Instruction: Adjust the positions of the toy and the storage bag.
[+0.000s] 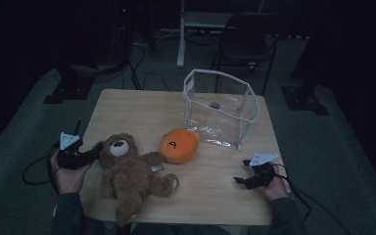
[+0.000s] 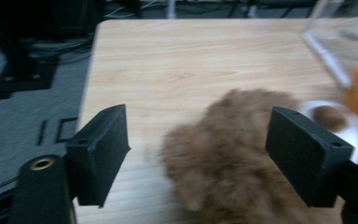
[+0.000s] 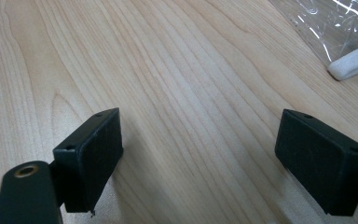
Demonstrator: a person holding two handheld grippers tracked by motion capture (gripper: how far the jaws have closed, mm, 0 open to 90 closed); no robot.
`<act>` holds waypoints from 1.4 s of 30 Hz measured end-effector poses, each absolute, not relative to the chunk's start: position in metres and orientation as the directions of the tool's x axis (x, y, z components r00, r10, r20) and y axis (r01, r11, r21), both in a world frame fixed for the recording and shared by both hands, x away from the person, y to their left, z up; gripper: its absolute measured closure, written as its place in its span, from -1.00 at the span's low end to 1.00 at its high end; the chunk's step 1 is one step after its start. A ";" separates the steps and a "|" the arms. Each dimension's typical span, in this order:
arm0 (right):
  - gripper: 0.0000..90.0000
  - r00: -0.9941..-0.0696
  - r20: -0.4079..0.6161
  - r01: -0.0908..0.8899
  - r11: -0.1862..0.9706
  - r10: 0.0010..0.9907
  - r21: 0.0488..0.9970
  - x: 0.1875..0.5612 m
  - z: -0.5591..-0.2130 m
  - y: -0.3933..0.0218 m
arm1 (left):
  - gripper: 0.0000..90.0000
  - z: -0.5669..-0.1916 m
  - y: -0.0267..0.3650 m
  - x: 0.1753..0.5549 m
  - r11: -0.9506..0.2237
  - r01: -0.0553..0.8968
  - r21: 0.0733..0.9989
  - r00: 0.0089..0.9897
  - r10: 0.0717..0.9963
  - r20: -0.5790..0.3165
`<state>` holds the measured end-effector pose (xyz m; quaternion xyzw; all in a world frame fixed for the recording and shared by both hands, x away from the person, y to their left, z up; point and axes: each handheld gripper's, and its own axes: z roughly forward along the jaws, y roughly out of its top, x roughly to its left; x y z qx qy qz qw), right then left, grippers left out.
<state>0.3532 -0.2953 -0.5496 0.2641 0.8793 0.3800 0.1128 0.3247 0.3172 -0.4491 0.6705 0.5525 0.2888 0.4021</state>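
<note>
The brown plush teddy bear (image 1: 129,174) lies on its back on the wooden tabletop (image 1: 215,196). At the bear's head, the left hand-held gripper (image 1: 97,147) stands spread, pinching nothing. Well apart from the bear, the right hand-held gripper (image 1: 239,180) rests spread over bare wood.

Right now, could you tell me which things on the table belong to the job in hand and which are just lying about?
In the job:
- teddy bear, lying by the open left gripper
- orange soft toy beside it
- clear bag, standing open behind, probably where the toys go

Lying about:
- folding chair beyond the table
- cables on the floor
</note>
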 end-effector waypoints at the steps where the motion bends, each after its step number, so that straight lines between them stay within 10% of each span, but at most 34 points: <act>1: -0.68 -0.835 0.002 0.379 0.572 0.550 0.728 0.353 -0.550 -0.295 | -0.55 -0.449 0.315 0.325 -0.069 0.508 0.858 0.240 0.969 -0.064; 10: -0.68 -0.835 0.003 0.379 0.572 0.550 0.728 0.353 -0.550 -0.295 | -0.71 -0.455 0.288 0.335 -0.138 0.551 0.823 0.390 0.914 -0.108; 26: -0.68 -0.835 0.002 0.379 0.571 0.550 0.728 0.353 -0.550 -0.295 | -0.81 -0.479 0.282 0.353 -0.169 0.680 0.713 0.367 0.921 -0.132; 42: -0.67 -0.832 0.003 0.382 0.569 0.555 0.728 0.353 -0.550 -0.296 | -0.08 -0.475 0.289 0.360 -0.162 0.652 0.741 0.447 0.871 -0.204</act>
